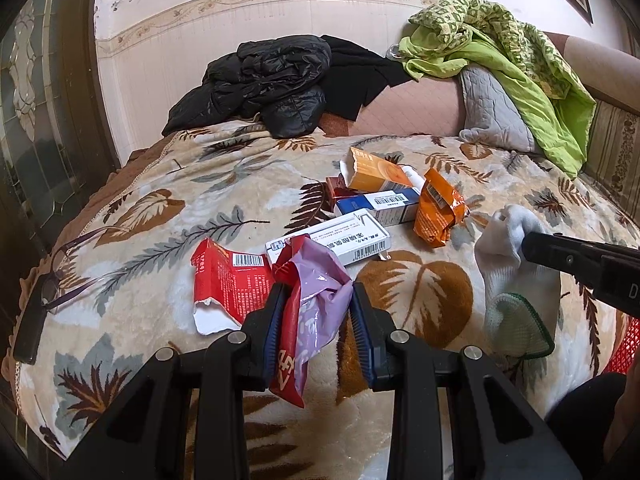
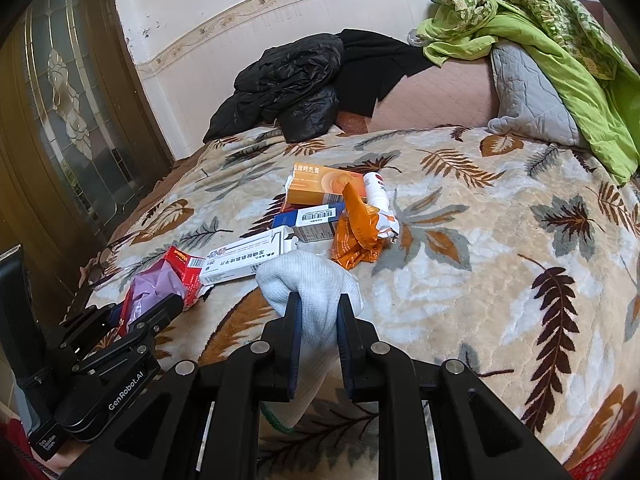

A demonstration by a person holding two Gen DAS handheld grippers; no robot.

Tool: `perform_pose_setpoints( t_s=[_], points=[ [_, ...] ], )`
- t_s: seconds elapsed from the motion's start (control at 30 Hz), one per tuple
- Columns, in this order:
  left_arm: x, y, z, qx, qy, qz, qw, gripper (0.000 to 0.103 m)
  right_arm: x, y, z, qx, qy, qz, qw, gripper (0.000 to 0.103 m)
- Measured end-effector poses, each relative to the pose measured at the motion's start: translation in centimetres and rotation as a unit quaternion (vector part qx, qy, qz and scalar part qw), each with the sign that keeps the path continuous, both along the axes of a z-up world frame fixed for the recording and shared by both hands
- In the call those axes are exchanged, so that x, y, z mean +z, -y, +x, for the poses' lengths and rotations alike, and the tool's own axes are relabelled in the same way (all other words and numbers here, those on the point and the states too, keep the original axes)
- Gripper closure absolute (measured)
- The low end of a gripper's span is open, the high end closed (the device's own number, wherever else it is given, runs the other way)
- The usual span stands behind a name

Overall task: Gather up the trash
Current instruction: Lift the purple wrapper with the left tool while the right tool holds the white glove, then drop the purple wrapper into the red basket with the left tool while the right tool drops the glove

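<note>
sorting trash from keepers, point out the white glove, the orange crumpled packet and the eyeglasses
white glove (image 2: 310, 280), right wrist view, on the knit fingers end above the pads
orange crumpled packet (image 1: 438, 210), left wrist view, on its creased middle
eyeglasses (image 1: 60, 268), left wrist view, on the frame by the blanket's edge

Crumpled wrapper (image 1: 316, 312) between left jaws

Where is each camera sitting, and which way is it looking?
Left wrist view: sits on the left tongs, looks across the bed; they pinch a red and purple wrapper; the right tongs' black tip shows at right.
Right wrist view: sits on the right tongs, which pinch a white glove; the left tongs show at lower left.
Both share the leaf blanket and the boxes.
</note>
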State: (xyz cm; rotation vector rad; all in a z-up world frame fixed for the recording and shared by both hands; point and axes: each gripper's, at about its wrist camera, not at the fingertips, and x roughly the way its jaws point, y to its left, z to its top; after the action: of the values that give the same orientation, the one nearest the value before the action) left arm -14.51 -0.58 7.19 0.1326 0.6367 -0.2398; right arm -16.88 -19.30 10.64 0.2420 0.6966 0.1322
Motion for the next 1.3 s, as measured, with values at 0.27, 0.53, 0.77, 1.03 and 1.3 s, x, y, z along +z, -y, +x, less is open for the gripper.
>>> perform_pose_setpoints(
  t_s=[0.27, 0.53, 0.77, 1.03, 1.3],
  points=[
    [0.0, 0.0, 0.0, -0.001, -0.001, -0.002, 1.0000, 0.072, 0.0, 0.0, 0.0, 0.000, 0.000, 0.000, 1.000, 0.085],
    [-0.1, 0.1, -0.1, -0.002, -0.001, -0.003, 1.0000, 0.072, 0.0, 0.0, 0.0, -0.001, 0.000, -0.001, 1.000, 0.085],
    [-0.4, 0.6, -0.4, -0.008, -0.006, -0.005, 0.9999, 0.072, -0.1, 0.7, -0.3, -0.008, 0.001, 0.001, 1.000, 0.085],
    [-0.2, 0.3, -0.8, -0.037, -0.020, -0.034, 0.9985, 0.072, 0.2, 1.0, -0.7, -0.021, 0.002, 0.012, 1.000, 0.085],
    [1.4, 2.4, -2.4, -0.129, -0.032, -0.074, 0.9883, 0.072, 1.7, 4.3, -4.3, -0.057, 0.008, 0.038, 0.998, 0.085]
  ],
)
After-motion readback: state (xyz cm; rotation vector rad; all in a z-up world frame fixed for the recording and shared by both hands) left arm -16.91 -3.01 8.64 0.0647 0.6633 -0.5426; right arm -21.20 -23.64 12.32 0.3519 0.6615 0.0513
